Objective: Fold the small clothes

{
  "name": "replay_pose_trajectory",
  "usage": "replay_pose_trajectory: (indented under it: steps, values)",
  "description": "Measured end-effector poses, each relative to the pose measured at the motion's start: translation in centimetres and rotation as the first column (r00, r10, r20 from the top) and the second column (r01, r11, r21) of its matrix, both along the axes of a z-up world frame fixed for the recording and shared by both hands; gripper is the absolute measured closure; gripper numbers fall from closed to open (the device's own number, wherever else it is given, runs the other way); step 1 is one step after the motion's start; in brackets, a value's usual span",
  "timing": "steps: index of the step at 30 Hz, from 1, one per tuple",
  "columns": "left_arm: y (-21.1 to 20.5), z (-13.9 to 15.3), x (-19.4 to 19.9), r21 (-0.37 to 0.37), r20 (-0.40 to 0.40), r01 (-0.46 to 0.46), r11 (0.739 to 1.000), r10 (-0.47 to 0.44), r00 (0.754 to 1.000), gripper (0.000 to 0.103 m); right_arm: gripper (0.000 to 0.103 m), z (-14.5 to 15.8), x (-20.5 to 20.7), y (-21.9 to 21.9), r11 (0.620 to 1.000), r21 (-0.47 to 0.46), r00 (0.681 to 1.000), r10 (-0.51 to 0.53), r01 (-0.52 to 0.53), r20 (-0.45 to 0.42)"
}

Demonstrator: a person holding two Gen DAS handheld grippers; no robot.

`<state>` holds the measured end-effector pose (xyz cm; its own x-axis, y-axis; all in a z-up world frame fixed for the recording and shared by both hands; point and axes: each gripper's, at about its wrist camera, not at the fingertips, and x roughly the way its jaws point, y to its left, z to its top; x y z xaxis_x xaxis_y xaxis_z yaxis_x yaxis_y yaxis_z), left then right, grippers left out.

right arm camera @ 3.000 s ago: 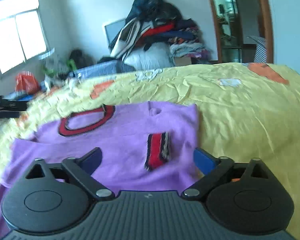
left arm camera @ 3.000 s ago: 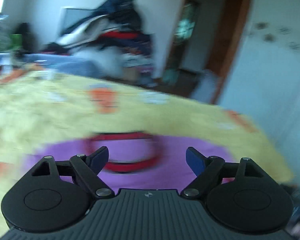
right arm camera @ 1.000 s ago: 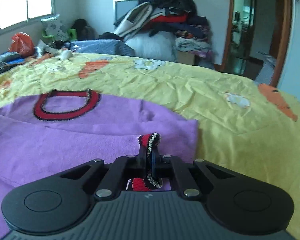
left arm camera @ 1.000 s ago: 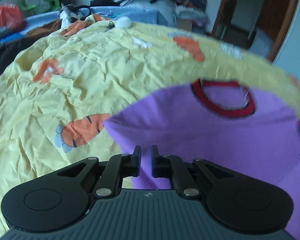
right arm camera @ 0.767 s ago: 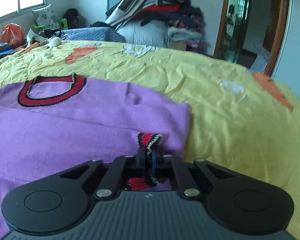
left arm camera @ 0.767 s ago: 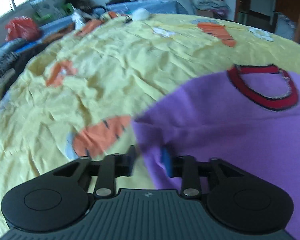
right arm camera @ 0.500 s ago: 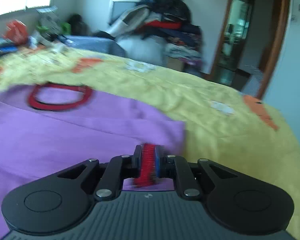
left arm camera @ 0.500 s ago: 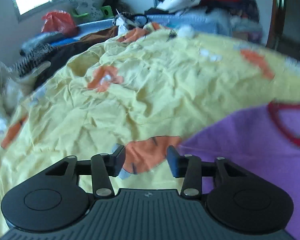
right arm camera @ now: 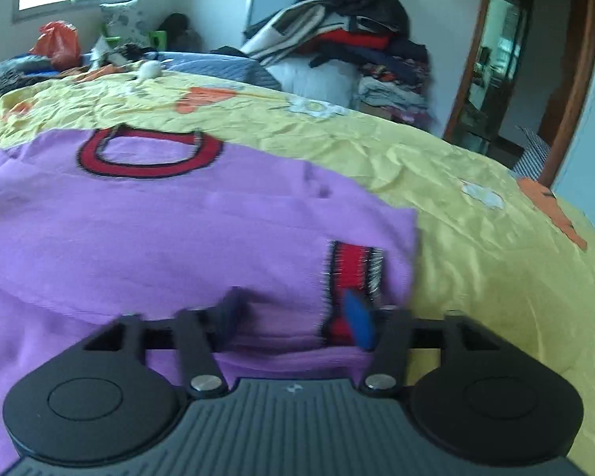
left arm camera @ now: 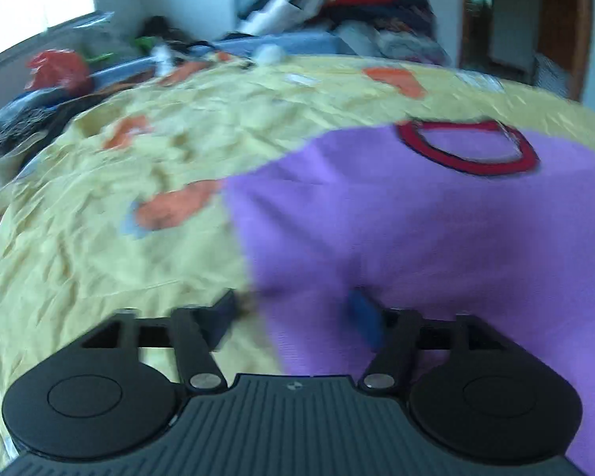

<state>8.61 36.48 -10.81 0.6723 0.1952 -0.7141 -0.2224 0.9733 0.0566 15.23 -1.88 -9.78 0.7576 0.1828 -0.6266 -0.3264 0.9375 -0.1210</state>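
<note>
Both my tools are spread wide, holding nothing. My left gripper (left arm camera: pixel 297 315) hangs over the near left edge of the purple sweater (left arm camera: pixel 416 238); my right gripper (right arm camera: pixel 293 317) hovers just above the red striped cuff (right arm camera: pixel 351 273), which lies folded in on the body. The sweater is flat on the yellow carrot-print bedsheet (right arm camera: pixel 476 238), red collar (right arm camera: pixel 148 152) at the far end. I'd say sleeves are in; next comes gripping the hem and folding toward the collar.
</note>
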Motion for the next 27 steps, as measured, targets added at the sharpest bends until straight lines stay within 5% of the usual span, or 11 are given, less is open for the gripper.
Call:
replay_pose_trajectory:
  steps: [5, 7, 11, 13, 16, 27]
  values:
    - [-0.7, 2.5, -2.4, -0.041, 0.046, -0.021, 0.999, 0.023, 0.999, 0.044, 0.044, 1.7, -1.5, -0.7, 0.998, 0.066, 1.0, -0.004, 0.004, 0.002]
    - [-2.4, 3.3, -3.4, -0.063, 0.07, 0.019, 0.998, -0.015, 0.997, 0.043, 0.043, 1.6, -2.2, -0.2, 0.996, 0.085, 0.999, 0.025, -0.022, -0.034]
    - [-6.7, 3.0, -6.2, -0.087, 0.051, 0.083, 0.993, -0.079, 0.996, 0.036, 0.042, 0.3, -5.4, 0.8, 0.997, 0.051, 0.994, 0.055, -0.05, -0.097]
    - [-8.4, 2.0, -7.7, -0.082, 0.005, 0.101, 0.992, -0.101, 0.995, 0.035, 0.027, -0.1, -7.9, 0.7, 0.998, 0.035, 0.997, 0.049, -0.047, -0.063]
    - [-10.2, 0.6, -10.4, -0.041, -0.018, 0.097, 0.994, -0.098, 0.995, 0.025, 0.022, -0.2, -10.5, -0.4, 0.998, 0.06, 0.996, 0.016, -0.01, -0.09]
    - [-12.4, 0.4, -17.0, -0.059, -0.04, -0.069, 0.996, 0.066, 0.997, 0.007, 0.017, -0.5, -17.4, -2.0, 0.996, 0.085, 0.996, 0.011, -0.003, -0.089]
